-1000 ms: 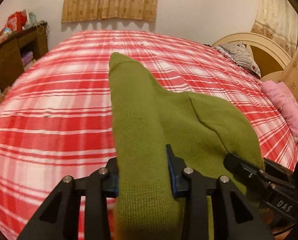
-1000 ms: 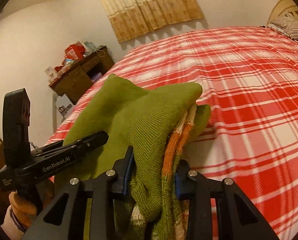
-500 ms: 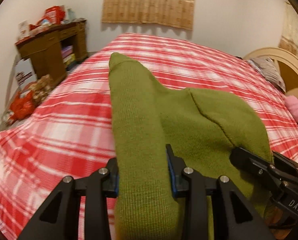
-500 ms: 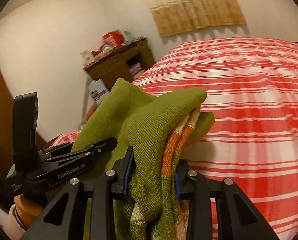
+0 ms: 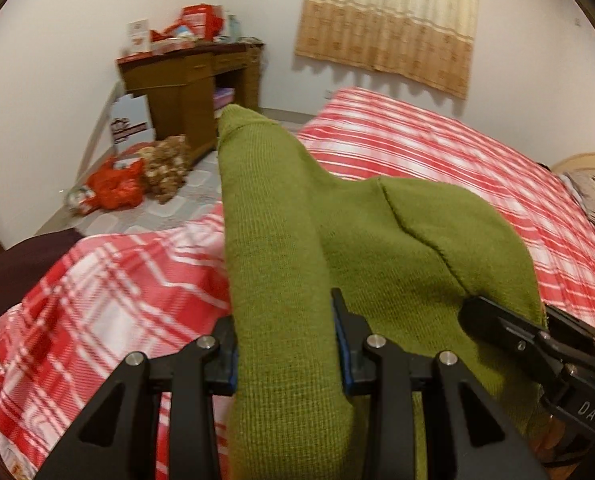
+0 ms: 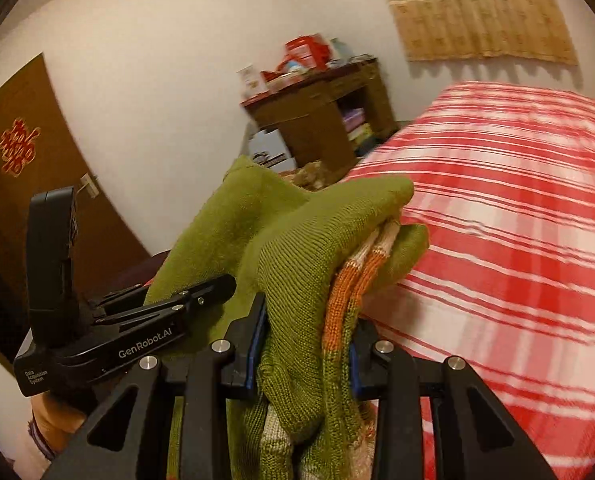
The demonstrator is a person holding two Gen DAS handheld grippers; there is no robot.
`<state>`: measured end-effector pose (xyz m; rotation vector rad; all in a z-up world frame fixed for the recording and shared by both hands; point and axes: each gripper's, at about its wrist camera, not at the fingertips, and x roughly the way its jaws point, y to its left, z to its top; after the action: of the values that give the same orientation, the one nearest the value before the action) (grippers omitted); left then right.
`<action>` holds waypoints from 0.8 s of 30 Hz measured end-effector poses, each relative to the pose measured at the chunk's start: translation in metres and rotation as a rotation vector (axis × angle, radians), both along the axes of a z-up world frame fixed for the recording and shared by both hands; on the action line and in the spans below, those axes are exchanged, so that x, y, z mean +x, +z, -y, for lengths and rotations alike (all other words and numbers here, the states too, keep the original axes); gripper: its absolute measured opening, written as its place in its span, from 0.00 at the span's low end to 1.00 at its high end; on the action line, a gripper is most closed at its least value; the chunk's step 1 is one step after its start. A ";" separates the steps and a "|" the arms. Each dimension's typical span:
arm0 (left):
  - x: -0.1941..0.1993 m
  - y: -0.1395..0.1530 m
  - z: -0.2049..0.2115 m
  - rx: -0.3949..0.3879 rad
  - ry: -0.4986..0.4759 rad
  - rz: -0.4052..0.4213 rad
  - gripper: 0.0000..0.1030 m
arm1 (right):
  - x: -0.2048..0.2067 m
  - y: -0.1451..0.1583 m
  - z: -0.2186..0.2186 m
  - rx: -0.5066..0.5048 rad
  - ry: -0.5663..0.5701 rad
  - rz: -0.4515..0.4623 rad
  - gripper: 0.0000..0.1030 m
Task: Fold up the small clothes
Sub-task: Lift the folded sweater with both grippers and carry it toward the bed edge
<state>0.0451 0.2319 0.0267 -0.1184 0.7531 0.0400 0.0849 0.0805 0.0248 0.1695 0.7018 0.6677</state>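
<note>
Holding a green knitted garment (image 5: 377,248) off the bed (image 5: 437,148) with both tools, so folded already by the look of the stacked layers, though not yet set down. Left gripper (image 5: 285,344) closed narrow on a rolled or doubled green edge; right gripper (image 6: 305,332) clamped on a thicker bundle, with orange-and-cream striped ribbing (image 6: 349,284) peeking out between green layers. Judged near the end of this fold: still to lay the piece flat on the red plaid cover and smooth it.

Hard to tell what kind of garment: sleeves, neckline and lower hem cut off below both views. Cannot tell how many folds lie inside the bundle. No other clothes visible on the bed. Far left, a wooden desk (image 5: 189,84) with blurred clutter on top.
</note>
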 end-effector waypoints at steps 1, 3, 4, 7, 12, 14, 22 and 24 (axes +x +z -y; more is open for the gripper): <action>0.002 -0.002 -0.007 0.002 0.018 0.001 0.35 | 0.003 -0.001 -0.009 -0.002 0.017 0.005 0.33; 0.007 -0.006 -0.021 0.004 0.054 0.002 0.35 | 0.011 -0.004 -0.027 -0.001 0.055 0.018 0.33; 0.008 -0.008 -0.026 0.006 0.067 0.002 0.35 | 0.014 -0.007 -0.036 0.002 0.069 0.021 0.33; 0.015 -0.015 -0.042 0.022 0.101 0.003 0.35 | 0.024 -0.016 -0.057 0.017 0.092 0.010 0.33; 0.026 -0.029 -0.056 0.051 0.124 0.007 0.35 | 0.044 -0.030 -0.080 0.030 0.095 0.004 0.33; 0.033 -0.035 -0.059 0.079 0.134 0.003 0.35 | 0.052 -0.038 -0.088 0.019 0.087 0.005 0.33; 0.046 -0.058 -0.076 0.008 0.168 -0.054 0.38 | 0.087 -0.080 -0.094 -0.024 0.062 -0.067 0.34; 0.048 -0.059 -0.075 0.011 0.175 -0.069 0.40 | 0.090 -0.082 -0.093 -0.021 0.062 -0.077 0.35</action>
<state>0.0930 0.3071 -0.0326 -0.1732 0.8093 0.2157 0.1746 0.1739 -0.0576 0.1554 0.7905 0.7154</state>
